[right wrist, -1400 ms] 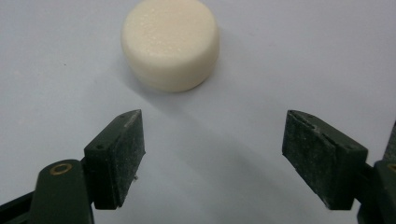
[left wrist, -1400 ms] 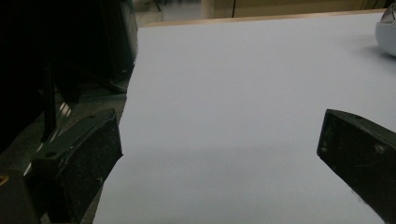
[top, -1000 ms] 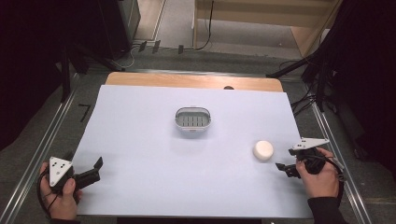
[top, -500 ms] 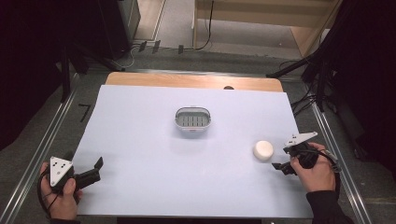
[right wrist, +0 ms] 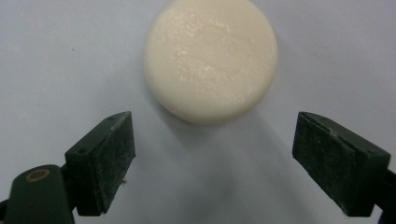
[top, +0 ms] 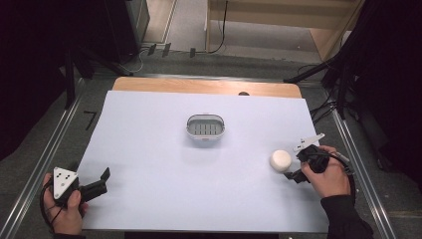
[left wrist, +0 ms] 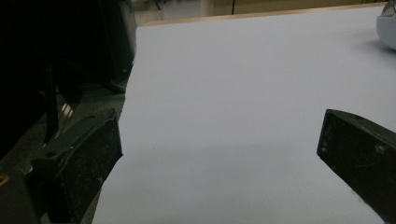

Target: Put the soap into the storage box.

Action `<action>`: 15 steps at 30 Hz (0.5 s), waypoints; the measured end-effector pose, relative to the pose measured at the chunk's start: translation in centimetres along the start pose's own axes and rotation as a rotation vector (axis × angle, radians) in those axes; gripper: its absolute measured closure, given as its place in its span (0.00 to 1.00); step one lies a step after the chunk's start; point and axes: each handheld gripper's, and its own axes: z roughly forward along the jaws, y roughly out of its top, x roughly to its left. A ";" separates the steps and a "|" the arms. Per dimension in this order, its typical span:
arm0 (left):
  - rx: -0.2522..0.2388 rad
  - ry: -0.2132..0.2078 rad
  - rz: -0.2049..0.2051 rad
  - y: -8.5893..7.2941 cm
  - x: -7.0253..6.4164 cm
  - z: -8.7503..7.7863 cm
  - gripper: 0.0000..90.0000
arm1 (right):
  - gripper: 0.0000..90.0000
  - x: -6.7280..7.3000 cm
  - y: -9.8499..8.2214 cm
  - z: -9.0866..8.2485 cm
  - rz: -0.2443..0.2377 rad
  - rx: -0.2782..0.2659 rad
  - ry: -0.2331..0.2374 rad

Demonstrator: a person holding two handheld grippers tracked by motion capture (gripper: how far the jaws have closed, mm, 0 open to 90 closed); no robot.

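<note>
A round cream puck [top: 280,160] lies flat on the white table sheet [top: 149,149] at the right. My right gripper [top: 294,163] sits just to its right, pointing at it. In the right gripper view the puck [right wrist: 210,58] lies just ahead of the right gripper [right wrist: 214,133]; its jaws have just been opening and stand apart, touching nothing. A small grey slotted basket [top: 205,128] stands at the table's middle. My left gripper [top: 102,183] rests at the near left corner, open. Its jaws [left wrist: 219,140] are wide apart over bare sheet, and the basket's edge [left wrist: 390,28] peeks in at top right.
A wooden strip [top: 206,86] runs along the table's far edge. Metal rails [top: 54,144] flank both sides, and cables and dark stands [top: 338,74] crowd the floor beyond.
My right hand has moved left towards the puck and its jaws have opened from shut. The left hand has stayed put.
</note>
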 end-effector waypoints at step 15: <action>0.000 -0.002 -0.001 0.0 0.0 0.0 0.00 | 0.16 -0.1 1.2 0.8 -0.003 0.017 0.023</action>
